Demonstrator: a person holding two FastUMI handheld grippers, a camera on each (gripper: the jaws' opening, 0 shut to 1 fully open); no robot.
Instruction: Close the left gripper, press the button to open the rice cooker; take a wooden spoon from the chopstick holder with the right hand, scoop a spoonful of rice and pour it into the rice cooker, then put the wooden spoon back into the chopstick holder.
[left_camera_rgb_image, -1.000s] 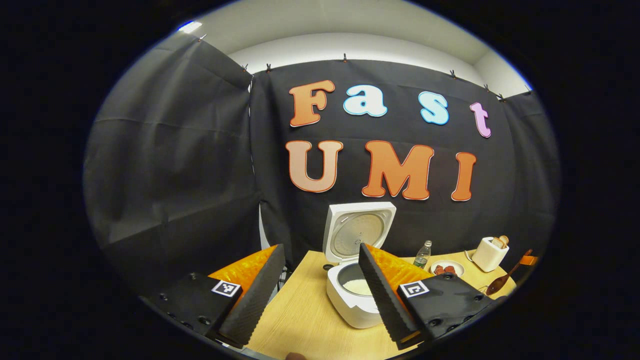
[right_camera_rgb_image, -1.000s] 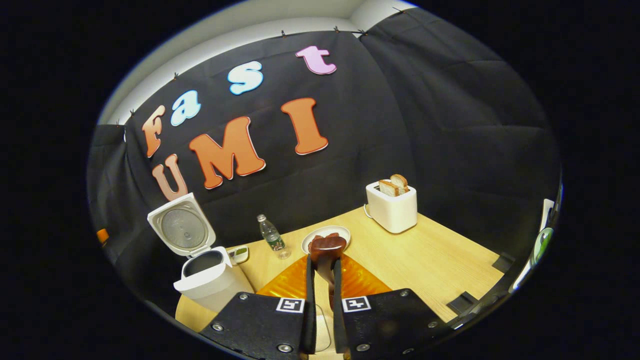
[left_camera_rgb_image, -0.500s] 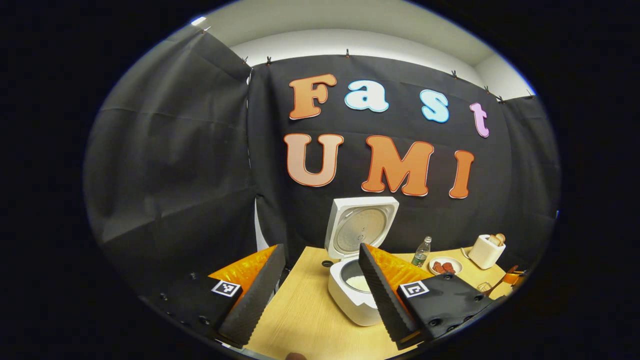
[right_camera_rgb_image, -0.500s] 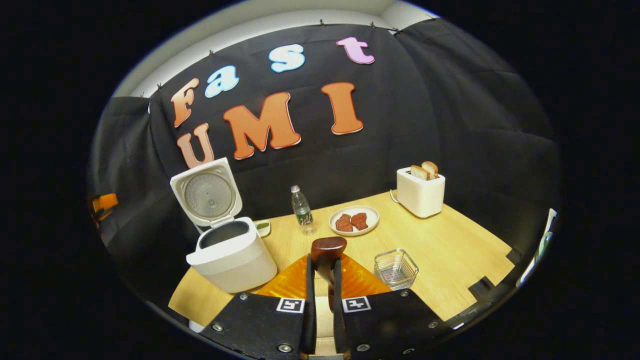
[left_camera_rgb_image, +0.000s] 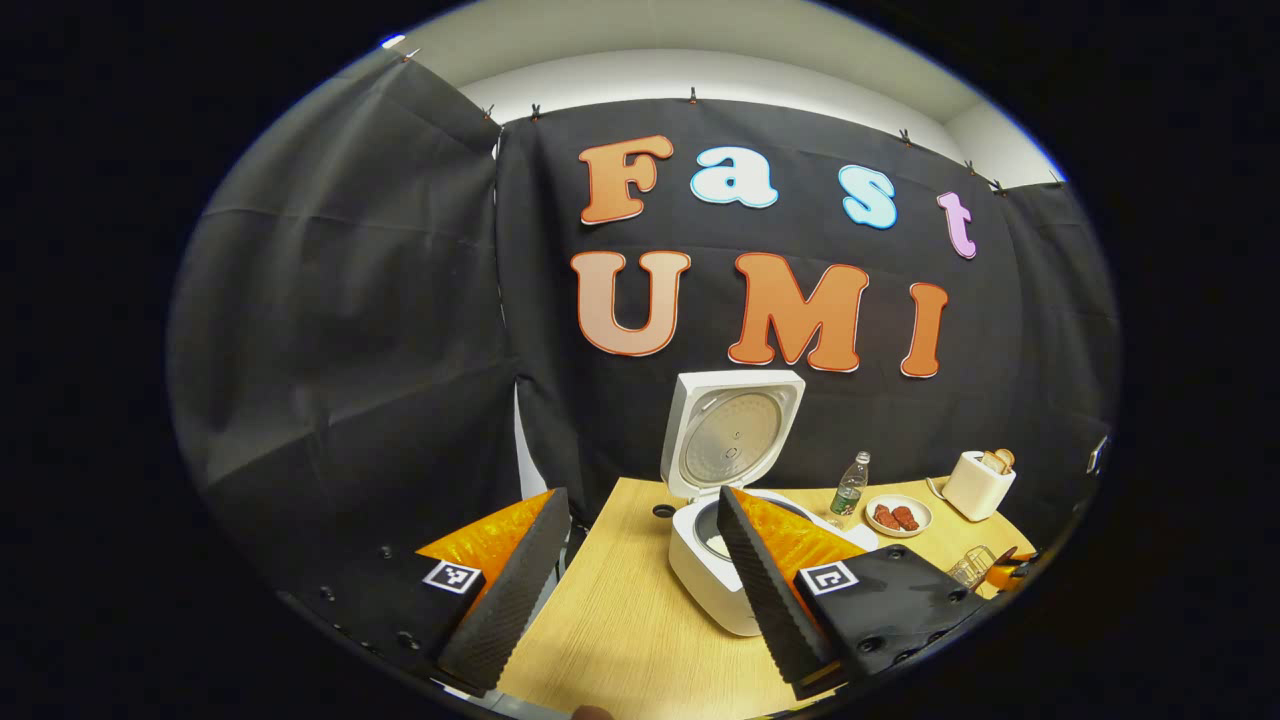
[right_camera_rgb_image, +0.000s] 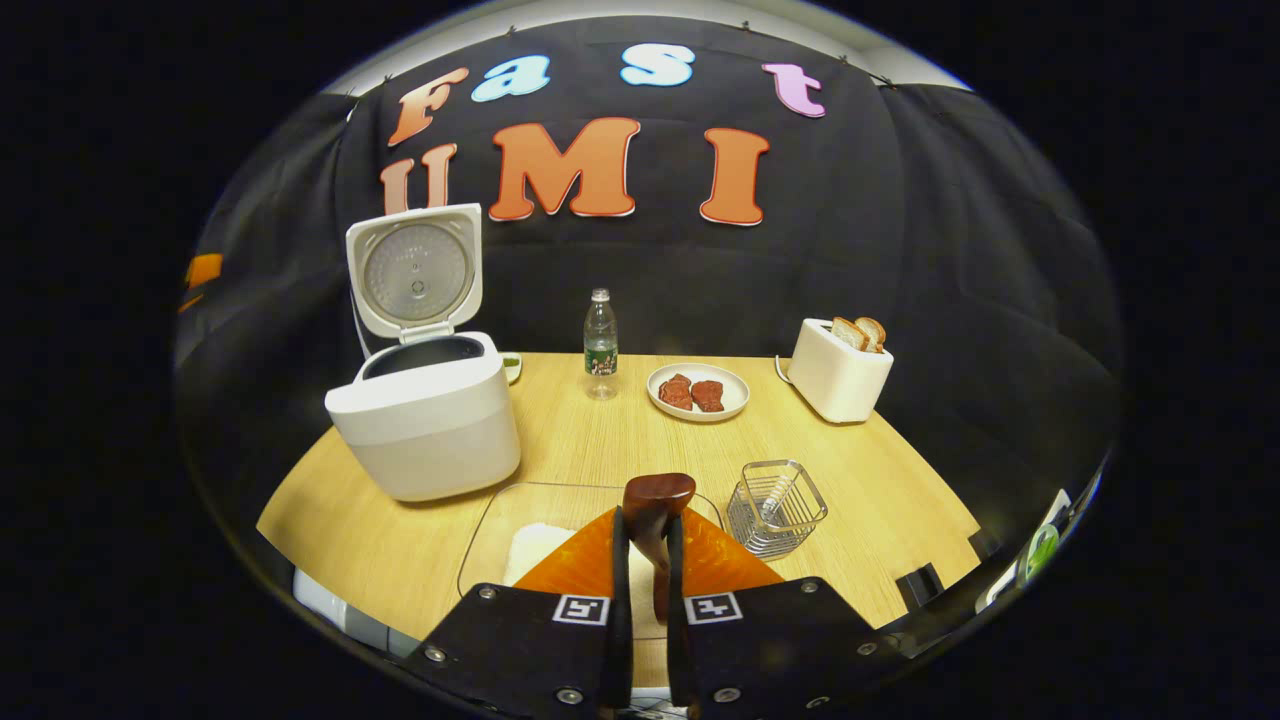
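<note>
Right tool (right_camera_rgb_image: 640, 560) has swung down: chopstick holder (right_camera_rgb_image: 777, 507) now lower centre-right, spoon (right_camera_rgb_image: 657, 497) pinched between its fingers. Left tool (left_camera_rgb_image: 640, 560) wide, idle. Align bowl-down over holder before release.

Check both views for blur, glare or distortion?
Left gripper view: sharp, heavy fisheye bending the table edge; soft sheen inside the cooker lid. Right gripper view: also sharp, evenly lit, the spoon bowl glossy, the wire holder crisp; rim darkens.
</note>
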